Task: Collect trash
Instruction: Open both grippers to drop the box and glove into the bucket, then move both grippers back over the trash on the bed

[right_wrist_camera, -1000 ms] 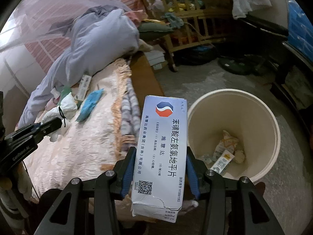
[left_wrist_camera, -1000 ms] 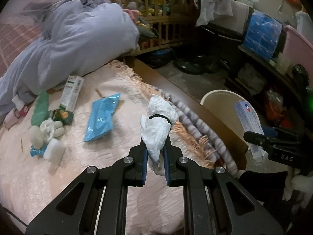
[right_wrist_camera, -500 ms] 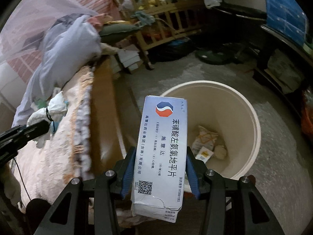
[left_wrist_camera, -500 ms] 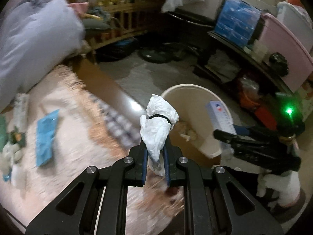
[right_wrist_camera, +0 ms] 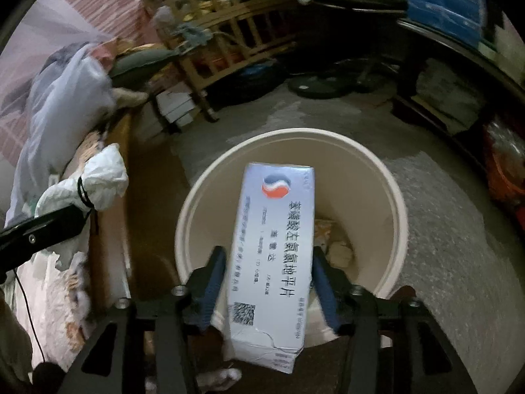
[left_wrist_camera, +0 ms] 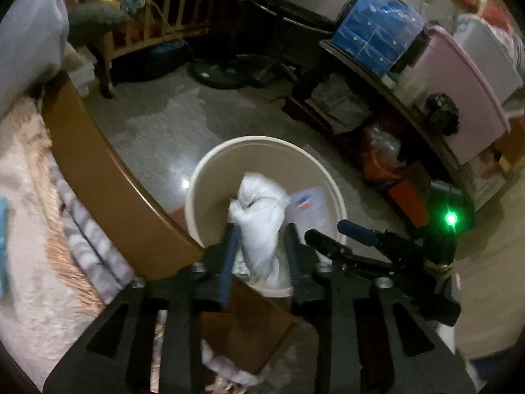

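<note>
Two grippers hang over the cream bin [right_wrist_camera: 390,197] — placed to drop trash in. Left gripper [left_wrist_camera: 261,246] is spreading, its tied white bag [left_wrist_camera: 259,216] loose between the jaws. Right gripper [right_wrist_camera: 269,282] is spreading too — the medicine box [right_wrist_camera: 275,246] sits unclamped.

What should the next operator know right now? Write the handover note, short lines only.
Left gripper: over the bin, jaws opening, pads off the tied white bag that sits between them.
Right gripper: over the bin too, jaws opening, gaps showing on both sides of the medicine box, which looks about to drop.
Cream bin: on the floor beside the bed; some wrappers already lie at the bottom.
Done: both items carried to the bin and being released.
Left: confirm both land inside, then go back to the bed for more; a blue packet shows at the picture's edge.
</note>
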Available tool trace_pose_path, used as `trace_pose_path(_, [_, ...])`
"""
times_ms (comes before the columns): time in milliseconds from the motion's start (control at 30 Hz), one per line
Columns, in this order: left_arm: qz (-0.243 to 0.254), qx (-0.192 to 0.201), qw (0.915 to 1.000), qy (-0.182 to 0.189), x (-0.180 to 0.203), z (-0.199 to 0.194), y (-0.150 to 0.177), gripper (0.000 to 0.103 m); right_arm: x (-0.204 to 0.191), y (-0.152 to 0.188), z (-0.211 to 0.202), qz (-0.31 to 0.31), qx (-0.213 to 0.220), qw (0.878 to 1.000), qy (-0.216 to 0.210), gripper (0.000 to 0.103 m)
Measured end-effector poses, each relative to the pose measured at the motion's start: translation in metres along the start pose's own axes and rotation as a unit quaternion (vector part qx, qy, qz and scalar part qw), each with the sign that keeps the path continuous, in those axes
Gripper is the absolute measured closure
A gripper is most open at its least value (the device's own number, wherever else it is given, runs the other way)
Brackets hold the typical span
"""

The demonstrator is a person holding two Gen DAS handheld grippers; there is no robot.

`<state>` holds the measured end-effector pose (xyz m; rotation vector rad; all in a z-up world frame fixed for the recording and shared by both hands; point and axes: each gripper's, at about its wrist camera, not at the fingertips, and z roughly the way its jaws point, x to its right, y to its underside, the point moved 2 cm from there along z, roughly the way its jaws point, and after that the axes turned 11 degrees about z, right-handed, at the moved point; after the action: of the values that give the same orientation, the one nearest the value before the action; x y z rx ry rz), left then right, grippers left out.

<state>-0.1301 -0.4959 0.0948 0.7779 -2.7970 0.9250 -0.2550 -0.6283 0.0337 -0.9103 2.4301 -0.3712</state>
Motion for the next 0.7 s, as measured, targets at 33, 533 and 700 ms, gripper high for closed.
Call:
trace_pose_path(33, [-0.005, 0.002, 1.0000, 0.002, -0.001, 0.001, 0.000, 0.063, 0.002, -0.001, 0.000, 0.006, -0.001, 1.000, -0.002, 0.038])
trace_pose_path(533, [-0.020, 0.027, 0.9918, -0.124, -0.046, -0.064, 0.045, 0.063, -0.030, 0.017, -0.010, -0.031, -0.008, 0.999, -0.024, 0.036])
trace_pose_path(700, [-0.028, 0.037, 0.9840, -0.172, -0.069, -0.091, 0.069, 0.063, -0.066, 0.028, -0.026, -0.059, -0.001, 0.997, -0.045, 0.036])
